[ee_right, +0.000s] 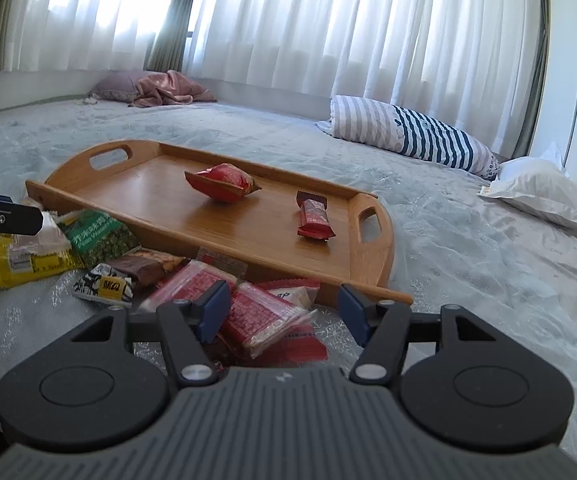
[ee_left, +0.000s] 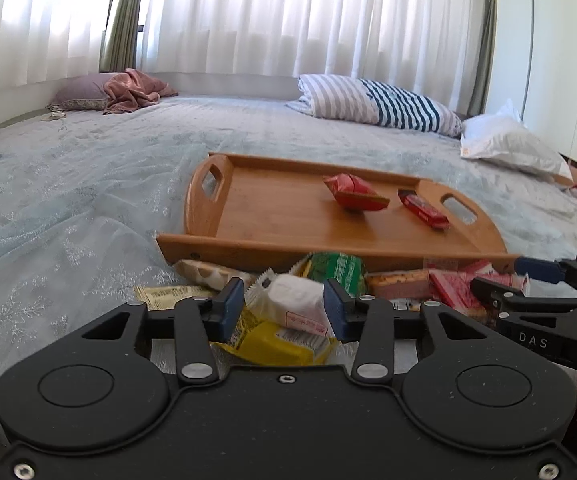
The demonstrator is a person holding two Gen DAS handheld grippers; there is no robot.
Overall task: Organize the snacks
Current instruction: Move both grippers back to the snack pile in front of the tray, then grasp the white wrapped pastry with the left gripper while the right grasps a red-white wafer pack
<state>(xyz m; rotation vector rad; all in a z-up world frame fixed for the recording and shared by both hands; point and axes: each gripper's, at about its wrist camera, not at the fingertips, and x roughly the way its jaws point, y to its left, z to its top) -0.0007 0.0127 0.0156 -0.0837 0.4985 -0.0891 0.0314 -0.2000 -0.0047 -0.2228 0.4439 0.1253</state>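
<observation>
One big bed [ee_left: 88, 184] fills the room, with four pillows on its far side: a mauve one [ee_left: 82, 94] far left, a grey-striped one [ee_left: 330, 98] and a blue-striped one [ee_left: 406, 110] side by side, and a white one [ee_left: 508, 140] far right. A pink cloth [ee_left: 134, 90] lies crumpled against the mauve pillow.

One wooden tray [ee_right: 176, 216] sits mid-bed with two handles, and there are just two snacks in it: a puffy red pack [ee_right: 222, 182] near the middle and a red bar [ee_right: 314, 220] over toward the right handle.

The rest of the snacks are a loose pile on the bed at the tray's near edge. I can count roughly nine there, though they overlap so don't hold me to it: a yellow pack [ee_right: 20, 262], a green pack [ee_right: 102, 238], a brown bar [ee_right: 148, 264], a black-and-white pack [ee_right: 102, 282], a tan bar [ee_left: 208, 274], plus a few red wafer packs [ee_right: 264, 316].

Two grippers. The left gripper [ee_left: 284, 310] has both pads pressed on a white pack [ee_left: 292, 306] at the left end of the pile. The right gripper [ee_right: 280, 314] has a red wafer pack between its jaws, touching the left pad, but there's a clear gap on the right side, so nothing's clamped.
</observation>
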